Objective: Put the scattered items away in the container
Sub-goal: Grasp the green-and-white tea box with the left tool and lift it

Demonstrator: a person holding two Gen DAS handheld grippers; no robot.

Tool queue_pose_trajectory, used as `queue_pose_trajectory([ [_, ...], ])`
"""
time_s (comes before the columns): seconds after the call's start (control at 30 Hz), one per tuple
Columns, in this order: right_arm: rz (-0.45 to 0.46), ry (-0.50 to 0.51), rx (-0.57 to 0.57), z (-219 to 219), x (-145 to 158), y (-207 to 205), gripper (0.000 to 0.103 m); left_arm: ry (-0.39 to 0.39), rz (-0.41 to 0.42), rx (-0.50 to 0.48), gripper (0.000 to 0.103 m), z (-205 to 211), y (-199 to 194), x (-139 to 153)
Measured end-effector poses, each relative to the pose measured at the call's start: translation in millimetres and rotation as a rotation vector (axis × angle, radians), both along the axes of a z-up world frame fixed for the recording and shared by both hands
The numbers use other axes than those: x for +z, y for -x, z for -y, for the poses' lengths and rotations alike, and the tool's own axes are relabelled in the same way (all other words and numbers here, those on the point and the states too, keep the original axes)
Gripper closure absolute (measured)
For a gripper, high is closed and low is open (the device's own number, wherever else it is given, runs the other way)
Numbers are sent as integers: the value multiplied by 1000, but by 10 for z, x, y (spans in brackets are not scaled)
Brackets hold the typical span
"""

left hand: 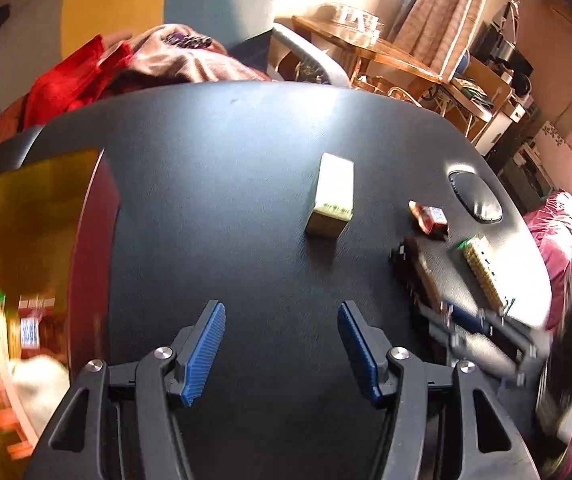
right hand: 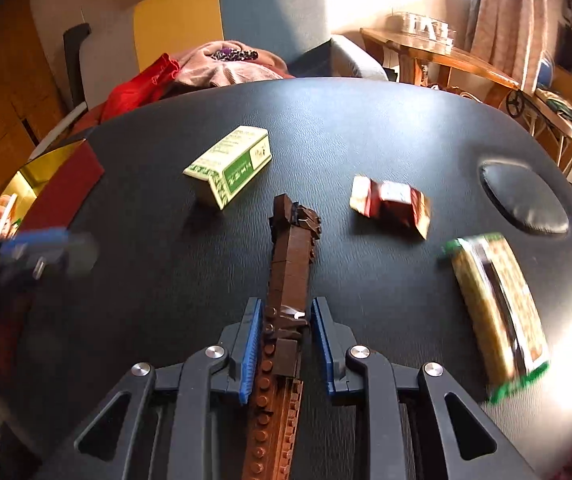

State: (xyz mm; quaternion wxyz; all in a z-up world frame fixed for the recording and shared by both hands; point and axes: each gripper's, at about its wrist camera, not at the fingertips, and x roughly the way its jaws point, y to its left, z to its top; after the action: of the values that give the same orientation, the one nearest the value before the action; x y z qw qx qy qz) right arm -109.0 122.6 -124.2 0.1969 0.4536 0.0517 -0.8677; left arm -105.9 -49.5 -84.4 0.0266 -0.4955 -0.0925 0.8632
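My right gripper [right hand: 286, 304] is shut on a long brown brick model [right hand: 292, 248], both blue pads against its sides near the rear end. It shows blurred in the left wrist view, right gripper [left hand: 470, 328] over the model [left hand: 414, 272]. My left gripper [left hand: 281, 308] hangs open over the black table [left hand: 225, 160] with nothing between its fingers. A cream and green box [left hand: 332, 200] [right hand: 229, 166], a red-brown snack packet [left hand: 430, 218] [right hand: 392, 204] and a green-edged cracker packet [left hand: 484, 272] [right hand: 498, 312] lie on the table. The red container [left hand: 37, 208] [right hand: 65, 184] with gold lining stands at the left edge, several items inside.
A black oval pad [left hand: 476, 196] [right hand: 524, 196] lies at the table's right side. Behind the table, a chair holds a pile of red and pink clothes [left hand: 165, 60]. A wooden side table [left hand: 366, 40] stands at the back right. A pink cloth [left hand: 566, 240] lies off the right edge.
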Motion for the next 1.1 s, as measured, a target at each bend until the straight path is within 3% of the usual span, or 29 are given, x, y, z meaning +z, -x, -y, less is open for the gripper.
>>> queue_pose_trajectory([
  [0.2,-46,83,-11,-139,-54,-239,66,65,-16,-89,43,-220,573,143],
  [0.37,-58,172,22,-94,-102,-246,38,154,7,-148,43,-478,1004,47],
  [0.43,-87,148,46,-13,-118,-267,27,169,23,-164,43,-511,1080,-42],
  [0.57,-127,74,80,138,-149,-319,20,184,63,-164,43,-524,1232,-215],
  [0.67,-126,87,88,132,-152,-314,17,197,61,-154,57,-504,1290,-288],
  [0.77,-125,106,88,105,-153,-310,16,146,75,-111,73,-381,1255,-353],
  [0.93,-129,118,86,83,-163,-315,16,132,58,-87,73,-251,924,-378],
  [1.1,-111,131,110,85,-164,-292,10,63,63,-46,73,-135,435,-381],
])
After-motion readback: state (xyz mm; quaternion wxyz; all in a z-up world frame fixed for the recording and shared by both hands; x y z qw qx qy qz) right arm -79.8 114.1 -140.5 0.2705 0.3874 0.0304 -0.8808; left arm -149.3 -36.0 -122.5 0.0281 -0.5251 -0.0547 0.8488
